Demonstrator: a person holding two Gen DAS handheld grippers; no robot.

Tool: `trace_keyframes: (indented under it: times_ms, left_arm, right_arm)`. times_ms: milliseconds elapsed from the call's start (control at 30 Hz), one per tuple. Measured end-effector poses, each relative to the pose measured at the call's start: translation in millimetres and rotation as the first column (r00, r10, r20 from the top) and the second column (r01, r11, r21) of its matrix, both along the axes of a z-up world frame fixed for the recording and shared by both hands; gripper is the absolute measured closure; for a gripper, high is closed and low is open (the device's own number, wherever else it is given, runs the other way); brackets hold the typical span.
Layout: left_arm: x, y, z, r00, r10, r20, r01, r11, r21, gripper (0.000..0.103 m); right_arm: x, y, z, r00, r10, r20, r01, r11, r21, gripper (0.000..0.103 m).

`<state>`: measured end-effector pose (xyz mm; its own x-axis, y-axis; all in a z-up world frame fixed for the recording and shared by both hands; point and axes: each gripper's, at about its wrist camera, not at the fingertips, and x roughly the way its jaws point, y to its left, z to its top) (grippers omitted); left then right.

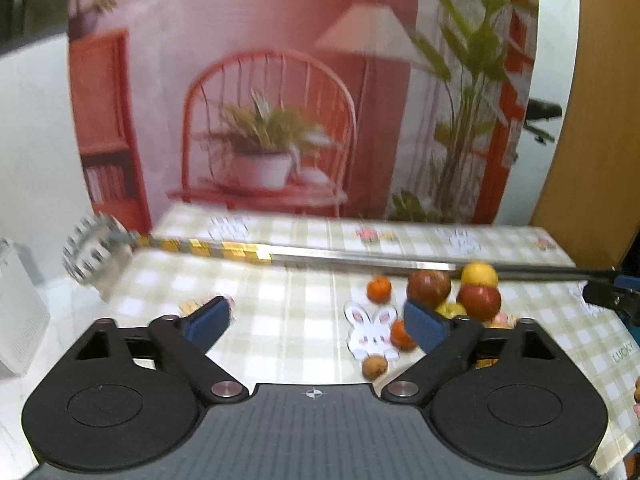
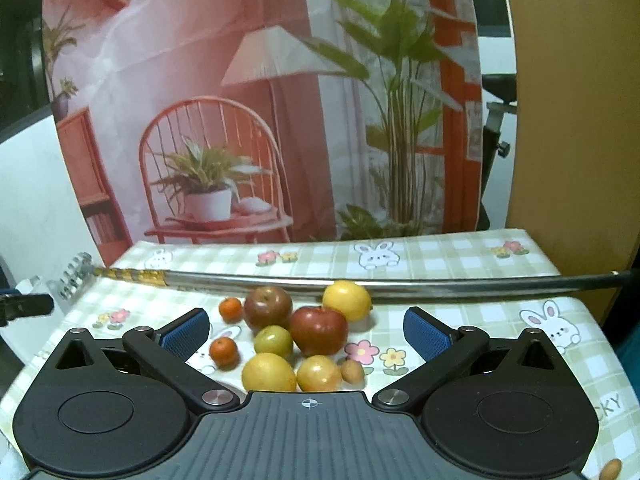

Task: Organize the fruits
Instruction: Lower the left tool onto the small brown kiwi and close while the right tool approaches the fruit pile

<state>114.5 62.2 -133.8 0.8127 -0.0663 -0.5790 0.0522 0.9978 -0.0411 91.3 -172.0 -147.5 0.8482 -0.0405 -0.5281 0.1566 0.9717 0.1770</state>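
Since both grippers hang empty over the table with their jaws spread wide, the step in hand looks like choosing a first fruit, and it is better to choose well before closing.

A long metal bar lies across the cloth beyond the jaws of both grippers; keep the fingers on the near side of it, so nothing knocks it.

The fruits sit in one tight heap. For the right gripper the heap is directly between the jaws and a little ahead. For the left gripper it lies past the right jaw, so I judge the right one is better placed to start.

The red apple is in the middle, touching the green fruit, with the second apple behind. Taking it first may roll its neighbours. The lemon at the far edge, near the bar, stands more free. The two mandarins near the left jaw are almost apart from the heap and are small, so they need the jaws nearly closed. The brown nut-like fruit is smallest; leave it for last.
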Motion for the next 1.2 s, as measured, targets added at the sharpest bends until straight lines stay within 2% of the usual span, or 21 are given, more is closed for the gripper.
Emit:
trace_keyframes:
  times_ms: [167, 267, 367, 467, 600, 700, 933, 1033, 1200]
  left_arm:
    - [30.5, -0.1, -37.6, 0.995, -0.042, -0.095, 0.04, 0.999, -0.024, 0.036]
    - [48.9, -2.6, -60.7, 0.983, -0.082, -0.166, 0.072, 0.995, -0.062, 0.041]
    - [66.7, -6.2, -80.7, 0.967, -0.111, -0.23, 0.09, 0.991, -0.103, 0.045]
    - [83.1, -8.6, -95.3, 0.954, -0.12, -0.274, 0.085, 0.987, -0.136, 0.046]
    - [102.2, -9.8, -108.4, 0.936, -0.129, -0.327, 0.06, 0.975, -0.214, 0.048]
    - [114.7, -11.1, -118.9, 0.922, -0.137, -0.362, 0.037, 0.962, -0.27, 0.054]
    - [125.9, -24.1, -133.3, 0.897, -0.152, -0.415, 0.022, 0.953, -0.301, 0.059]
    - [127.3, -23.7, -140.2, 0.885, -0.158, -0.439, 0.004, 0.944, -0.331, 0.061]
    - [125.6, -22.7, -144.0, 0.886, -0.148, -0.439, -0.01, 0.941, -0.338, 0.067]
  right_arm:
    - [15.7, -3.8, -23.2, 1.0, -0.001, -0.017, 0.0, 1.0, -0.021, 0.0]
    - [23.7, -5.4, -34.6, 0.999, -0.023, -0.035, 0.021, 0.999, -0.046, 0.0]
    - [31.7, -12.8, -44.9, 0.998, -0.039, -0.054, 0.037, 0.998, -0.043, 0.0]
    - [37.5, -24.9, -54.7, 0.995, -0.065, -0.078, 0.066, 0.998, 0.013, 0.0]
    - [40.8, -33.6, -65.1, 0.993, -0.076, -0.095, 0.081, 0.996, 0.045, 0.0]
    - [42.2, -34.4, -70.6, 0.991, -0.071, -0.109, 0.077, 0.996, 0.053, 0.0]
    - [44.2, -39.2, -80.3, 0.986, -0.088, -0.139, 0.099, 0.992, 0.073, 0.0]
    - [45.3, -36.9, -83.5, 0.985, -0.085, -0.148, 0.093, 0.994, 0.052, 0.0]
    - [46.1, -33.1, -85.5, 0.985, -0.075, -0.153, 0.083, 0.996, 0.045, 0.0]
